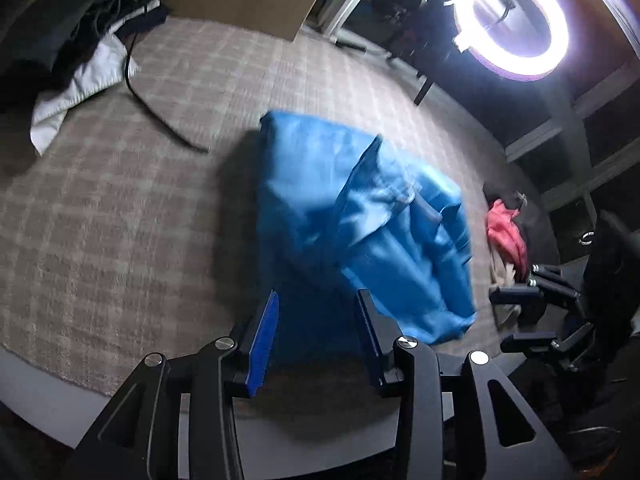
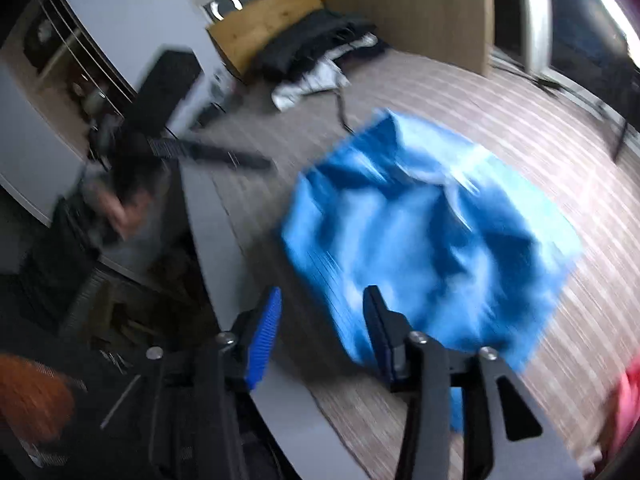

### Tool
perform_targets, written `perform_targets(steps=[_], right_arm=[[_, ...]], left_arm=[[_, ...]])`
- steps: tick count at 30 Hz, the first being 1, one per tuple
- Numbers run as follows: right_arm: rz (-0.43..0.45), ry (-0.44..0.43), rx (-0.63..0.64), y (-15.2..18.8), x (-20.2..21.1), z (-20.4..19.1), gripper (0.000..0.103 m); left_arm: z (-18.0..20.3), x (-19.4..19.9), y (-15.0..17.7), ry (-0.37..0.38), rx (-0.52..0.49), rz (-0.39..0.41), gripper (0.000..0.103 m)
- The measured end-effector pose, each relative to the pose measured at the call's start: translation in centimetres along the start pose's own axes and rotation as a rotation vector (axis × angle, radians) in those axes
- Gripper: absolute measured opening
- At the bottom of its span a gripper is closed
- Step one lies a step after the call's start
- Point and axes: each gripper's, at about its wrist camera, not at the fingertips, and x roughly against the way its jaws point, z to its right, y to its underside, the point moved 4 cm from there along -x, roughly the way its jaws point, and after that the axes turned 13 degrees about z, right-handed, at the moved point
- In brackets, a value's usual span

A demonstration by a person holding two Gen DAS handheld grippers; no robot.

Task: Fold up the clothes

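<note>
Black and white clothes (image 1: 80, 40) sit heaped at the far left corner of the surface (image 1: 120, 200), which is covered in a pale checked cloth, and a dark cord (image 1: 160, 116) trails out of the heap across the checks. Moving right, the blue garment (image 1: 360, 220) lies near the middle of the surface, roughly folded with one flap turned over on top of itself; its edges are smeared by motion blur, so the finer creases cannot be made out. The left gripper (image 1: 316, 304) hangs just at the garment's near edge with its jaws spread apart, nothing between them, one blue ribbed pad (image 1: 264, 344) showing on the left finger. Further right, a red and beige bundle of clothing (image 1: 506, 236) lies near the surface's edge, well apart from the blue piece, and beside it the dark fingers of the right gripper (image 1: 520, 312) poke in from the side. A bright ring light (image 1: 516, 20) glares above the far right.

From the right gripper's own view, the blue garment (image 2: 432, 232) spreads flat on the striped-looking cloth just ahead, and the right gripper (image 2: 320, 304) is likewise parted and holding nothing, over the near edge of the surface (image 2: 224, 232). The left gripper (image 2: 208, 152) appears at the left as a blurred dark bar.
</note>
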Motion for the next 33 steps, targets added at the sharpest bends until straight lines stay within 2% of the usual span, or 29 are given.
perform_targets(steps=[3, 7, 10, 12, 16, 18, 21, 24, 29, 31, 33], right_arm=[[-0.011, -0.009, -0.013, -0.3, -4.9, -1.9, 0.043], [-0.064, 0.103, -0.017, 0.3, -10.2, -1.6, 0.04], [-0.086, 0.142, -0.066, 0.4, -11.4, -0.5, 0.029], [-0.082, 0.144, -0.105, 0.4, -11.7, -0.2, 0.005], [-0.03, 0.155, -0.182, 0.7, -10.8, -1.0, 0.003], [0.026, 0.145, -0.251, 0.8, -9.8, -1.3, 0.002], [0.147, 0.091, -0.386, 1.3, -7.7, -1.3, 0.002], [0.199, 0.06, -0.462, 2.7, -7.2, -1.4, 0.002], [0.124, 0.119, -0.447, 3.8, -8.6, -2.0, 0.006], [0.144, 0.152, -0.449, 2.8, -8.5, -1.8, 0.016], [0.164, 0.185, -0.45, 1.8, -8.4, -1.6, 0.031]], left_arm=[[-0.4, -0.9, 0.0, 0.042, -0.02, -0.016, 0.037], [-0.7, -2.1, -0.3, 0.084, -0.07, -0.063, 0.037], [-0.4, -3.1, -0.2, 0.129, -0.11, -0.101, 0.037], [-0.1, -3.8, -0.1, 0.16, -0.14, -0.127, 0.037], [0.6, -4.6, -0.6, 0.211, -0.183, -0.147, 0.036], [0.9, -4.5, -1.1, 0.254, -0.192, -0.145, 0.034], [1.2, -4.1, -1.5, 0.33, -0.207, -0.155, 0.008], [1.2, -4.3, -1.6, 0.364, -0.225, -0.184, 0.009], [0.3, -5.2, -1.7, 0.356, -0.241, -0.223, 0.008], [0.2, -5.4, -1.8, 0.367, -0.25, -0.233, 0.009], [0.1, -5.6, -1.9, 0.37, -0.26, -0.239, 0.009]])
